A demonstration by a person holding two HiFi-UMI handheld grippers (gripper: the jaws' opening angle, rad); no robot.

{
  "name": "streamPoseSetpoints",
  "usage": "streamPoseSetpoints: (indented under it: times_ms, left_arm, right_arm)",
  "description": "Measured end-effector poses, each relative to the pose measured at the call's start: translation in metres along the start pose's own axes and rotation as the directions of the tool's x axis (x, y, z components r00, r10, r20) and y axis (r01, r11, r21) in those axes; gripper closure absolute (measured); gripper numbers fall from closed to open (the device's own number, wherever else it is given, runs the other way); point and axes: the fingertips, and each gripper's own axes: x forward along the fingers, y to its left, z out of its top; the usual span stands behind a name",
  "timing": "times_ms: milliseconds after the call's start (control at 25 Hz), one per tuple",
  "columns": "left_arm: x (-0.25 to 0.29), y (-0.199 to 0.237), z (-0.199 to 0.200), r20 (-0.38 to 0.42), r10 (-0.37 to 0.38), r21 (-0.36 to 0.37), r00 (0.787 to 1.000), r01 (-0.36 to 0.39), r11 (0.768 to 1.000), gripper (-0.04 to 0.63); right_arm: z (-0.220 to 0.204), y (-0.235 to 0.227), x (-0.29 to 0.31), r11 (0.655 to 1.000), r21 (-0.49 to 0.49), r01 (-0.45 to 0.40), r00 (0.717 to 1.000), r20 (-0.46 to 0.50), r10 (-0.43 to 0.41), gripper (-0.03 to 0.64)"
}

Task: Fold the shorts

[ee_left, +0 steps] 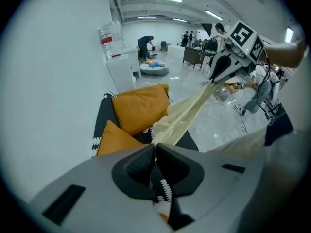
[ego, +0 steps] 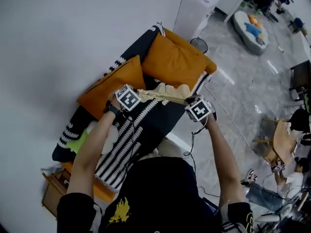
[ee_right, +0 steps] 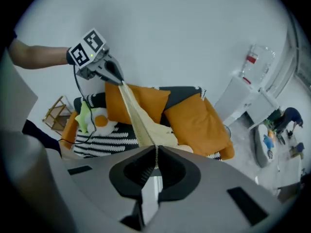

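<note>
Against a white wall [ego: 58, 33], a black sofa [ego: 140, 46] with orange cushions [ego: 177, 59] was seen. Cream shorts [ego: 164, 94] were held stretched taut above its seat, between the two grippers. The left gripper [ee_left: 155, 147] was clenched on the shorts' left end, and the right gripper [ee_right: 156, 149] was clamped on their right end. A striped blanket [ego: 121, 149] was spread over the sofa's near part.

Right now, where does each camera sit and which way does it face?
Head view: on the head, steeply down at the sofa; forearms, left gripper, right gripper.
Left gripper view: on that gripper, along its shut jaws toward the right gripper.
Right gripper view: likewise, toward the left gripper.
All share the stretched shorts.
</note>
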Motion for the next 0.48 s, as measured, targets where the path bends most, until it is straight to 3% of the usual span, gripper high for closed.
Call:
streamPoseSetpoints:
  times_ms: [200, 360, 480]
  left_arm:
    - [0.015, 0.004, 0.035, -0.052, -0.084, 0.025, 0.995, 0.086, 0.996, 0.566]
    - [0.047, 0.030, 0.071, -0.051, -0.062, 0.054, 0.997, 0.065, 0.996, 0.566]
    - [0.075, 0.036, 0.101, -0.048, -0.071, 0.068, 0.996, 0.074, 0.995, 0.565]
  right_arm:
    - [0.003, -0.047, 0.007, 0.999, -0.002, 0.033, 0.999, -0.036, -0.033, 0.583]
    - [0.005, -0.079, 0.028, 1.000, 0.009, 0.013, 1.000, -0.025, -0.013, 0.583]
    - [-0.021, -0.094, 0.035, 0.996, 0.092, 0.003, 0.998, -0.070, 0.003, 0.583]
